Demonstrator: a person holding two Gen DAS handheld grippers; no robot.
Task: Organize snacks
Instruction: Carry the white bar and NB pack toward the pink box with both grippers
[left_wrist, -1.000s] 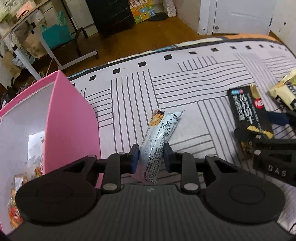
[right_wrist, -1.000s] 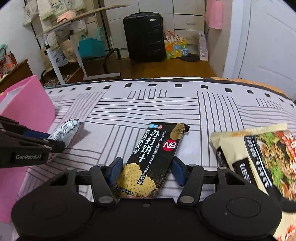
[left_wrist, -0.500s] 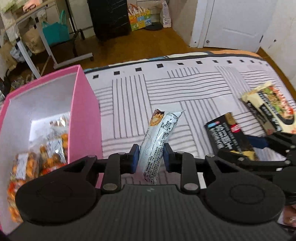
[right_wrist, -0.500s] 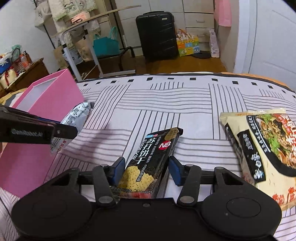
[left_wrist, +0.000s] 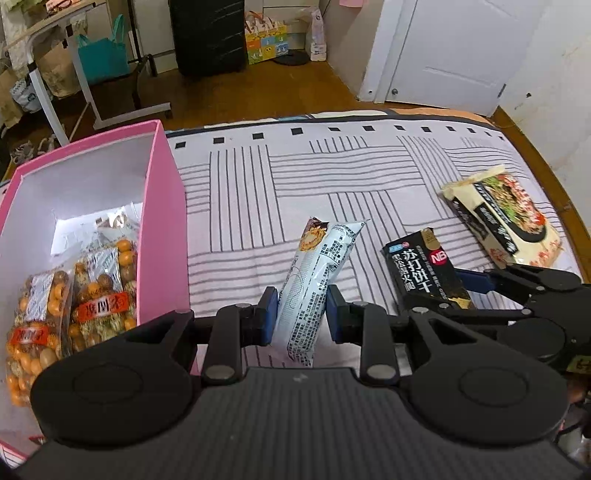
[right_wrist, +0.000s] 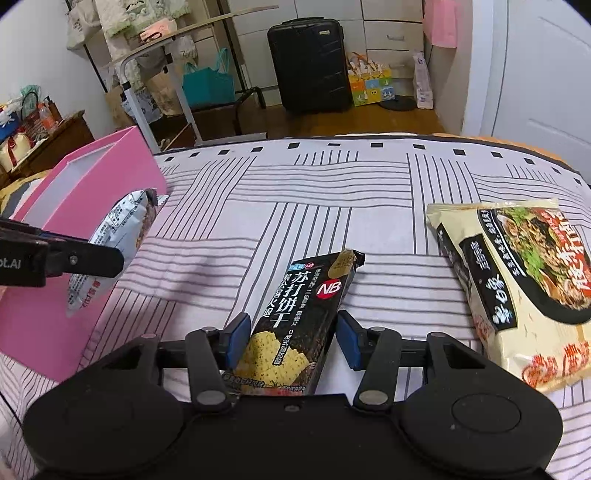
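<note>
My left gripper (left_wrist: 299, 321) is shut on a silver-white snack packet (left_wrist: 321, 266), which it holds clear of the bed just right of the open pink box (left_wrist: 162, 206). Bags of orange snacks (left_wrist: 99, 291) lie inside the box. In the right wrist view the same packet (right_wrist: 122, 229) hangs in front of the pink box (right_wrist: 92, 177). My right gripper (right_wrist: 293, 336) is shut on the near end of a black cracker box (right_wrist: 306, 295), whose far end tilts up off the sheet. A cream noodle packet (right_wrist: 517, 273) lies flat to the right.
Everything sits on a bed with a striped white sheet (left_wrist: 295, 177); its far edge drops to a wooden floor (left_wrist: 240, 96). Beyond stand a black suitcase (right_wrist: 310, 62), a wheeled side table (right_wrist: 162, 74) and a white door (left_wrist: 450, 48).
My left gripper has risen with the packet and moved toward the pink box, so more of its inside shows. My right gripper has narrowed onto the cracker box and raised it a little.
</note>
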